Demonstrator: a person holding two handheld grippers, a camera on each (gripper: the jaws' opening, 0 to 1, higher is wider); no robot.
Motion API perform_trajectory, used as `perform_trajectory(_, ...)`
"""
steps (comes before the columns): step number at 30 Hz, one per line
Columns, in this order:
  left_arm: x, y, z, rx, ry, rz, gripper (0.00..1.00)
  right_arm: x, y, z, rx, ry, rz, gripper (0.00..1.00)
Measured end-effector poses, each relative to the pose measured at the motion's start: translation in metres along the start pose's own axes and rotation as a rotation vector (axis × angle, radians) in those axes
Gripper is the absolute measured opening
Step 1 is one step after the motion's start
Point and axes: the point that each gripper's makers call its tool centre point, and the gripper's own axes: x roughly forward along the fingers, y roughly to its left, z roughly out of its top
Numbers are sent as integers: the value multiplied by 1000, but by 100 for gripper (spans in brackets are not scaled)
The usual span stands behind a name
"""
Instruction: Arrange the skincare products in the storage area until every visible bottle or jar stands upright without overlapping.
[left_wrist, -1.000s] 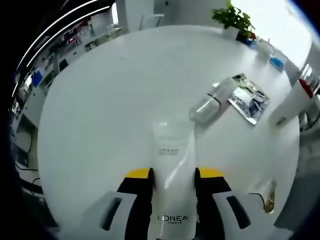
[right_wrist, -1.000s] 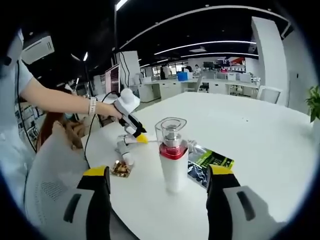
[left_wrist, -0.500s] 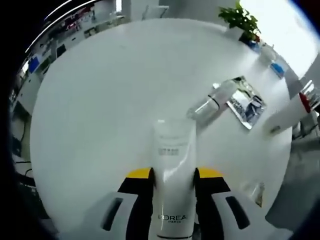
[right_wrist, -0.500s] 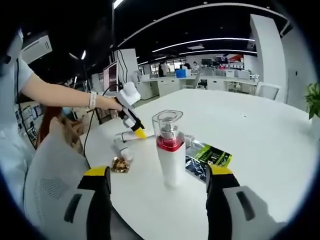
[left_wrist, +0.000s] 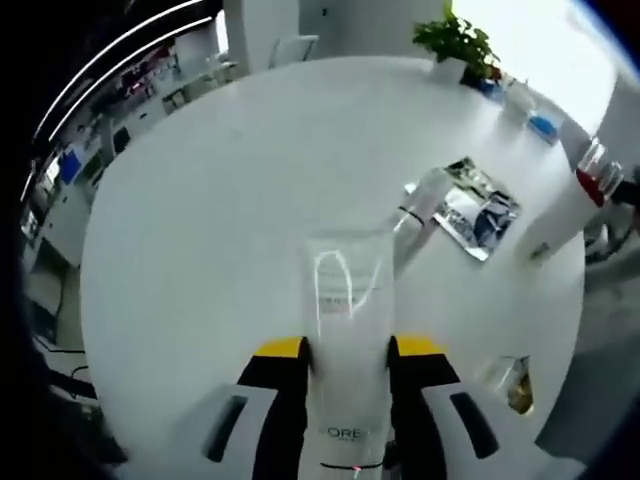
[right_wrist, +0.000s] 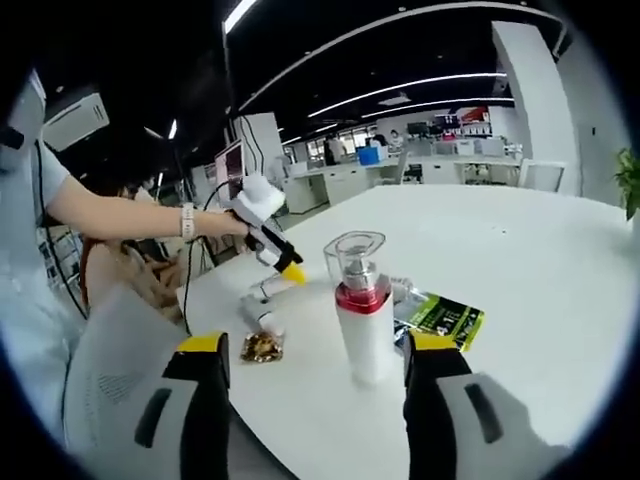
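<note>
left tongs (left_wrist: 347, 355): clamped on white tube (left_wrist: 345, 330), lifted over desk (left_wrist: 200, 230)
right tongs (right_wrist: 315, 350): spread wide, holding nothing
pump bottle (right_wrist: 362, 315): upright on desk, between right tongs' jaws, just beyond them, not touching

On my tabletop (right_wrist: 520, 300), the pump bottle (right_wrist: 362, 320) stands upright before a foil sachet (right_wrist: 440, 314); a small jar (right_wrist: 262, 346) sits left.

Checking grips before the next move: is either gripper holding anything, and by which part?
The left gripper is shut on the white tube, clamping its lower body. The right gripper is open, holding nothing.
</note>
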Motion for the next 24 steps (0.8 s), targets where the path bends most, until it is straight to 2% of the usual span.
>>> perform_trajectory(6,-18,4,10,19,-78,45,27,-3,3,4,19,-28,1,59)
perform_trajectory(8,-25,4,16,25,-119,65,27,-4,4,7,34,-42,1,54)
perform_trajectory(10,-32,2,22,30,-161,76,26,-5,6,10,44,-54,2,53)
perform_trajectory(15,-48,-9,42,41,-265,84,26,-4,10,16,58,-74,11,49)
perform_trajectory(18,-55,-19,51,48,-312,78,26,-4,17,25,73,-113,28,49)
perform_trajectory(24,-62,-36,74,70,-406,71,26,-1,24,28,68,-112,35,48)
